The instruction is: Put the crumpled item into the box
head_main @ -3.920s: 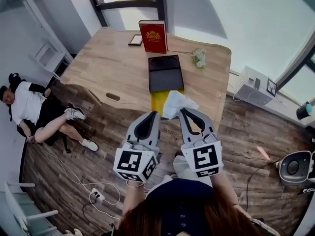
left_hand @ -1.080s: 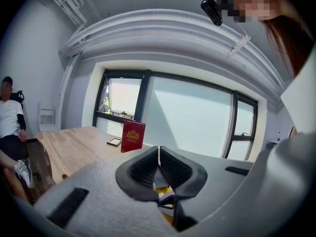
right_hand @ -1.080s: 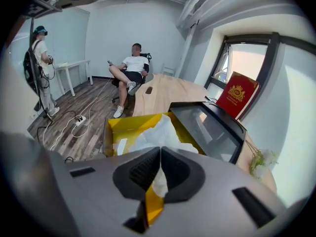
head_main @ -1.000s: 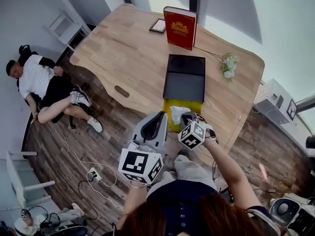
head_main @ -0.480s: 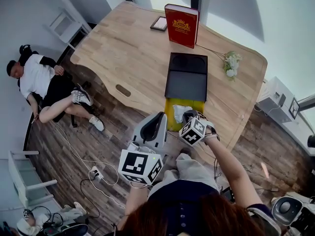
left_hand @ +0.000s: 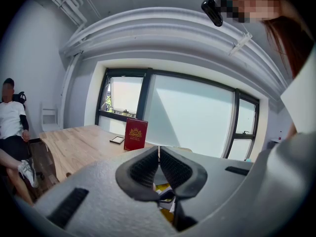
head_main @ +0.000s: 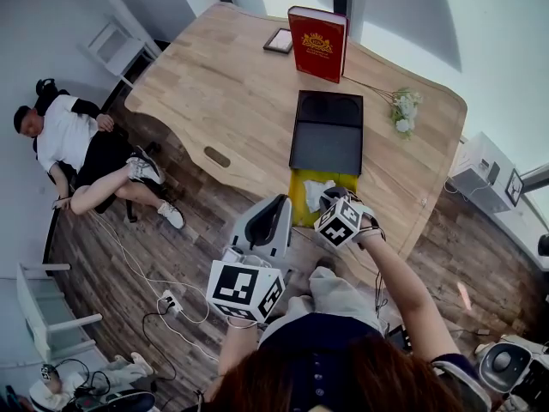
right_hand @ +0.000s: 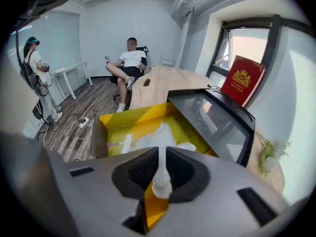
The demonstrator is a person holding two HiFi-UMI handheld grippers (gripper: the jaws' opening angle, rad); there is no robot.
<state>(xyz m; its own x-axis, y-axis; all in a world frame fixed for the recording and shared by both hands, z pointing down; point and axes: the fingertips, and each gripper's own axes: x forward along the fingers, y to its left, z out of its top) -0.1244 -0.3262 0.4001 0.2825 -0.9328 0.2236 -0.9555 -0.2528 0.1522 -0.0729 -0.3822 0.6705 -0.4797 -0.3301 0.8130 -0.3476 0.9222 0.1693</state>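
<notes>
Our right gripper [head_main: 328, 198] pinches a strip of the white crumpled item [right_hand: 148, 138] near the centre of the head view. The rest of it lies inside the yellow box [right_hand: 129, 116] at the edge of the table [head_main: 223, 93], just below a black lid [head_main: 326, 136]. Our left gripper [left_hand: 159, 151], lower left of the box, has its jaws pressed together on nothing.

The grey left gripper [head_main: 279, 202] and right gripper [head_main: 326, 198] bear black pads [left_hand: 143, 169] and marker cubes [head_main: 242, 290].
</notes>
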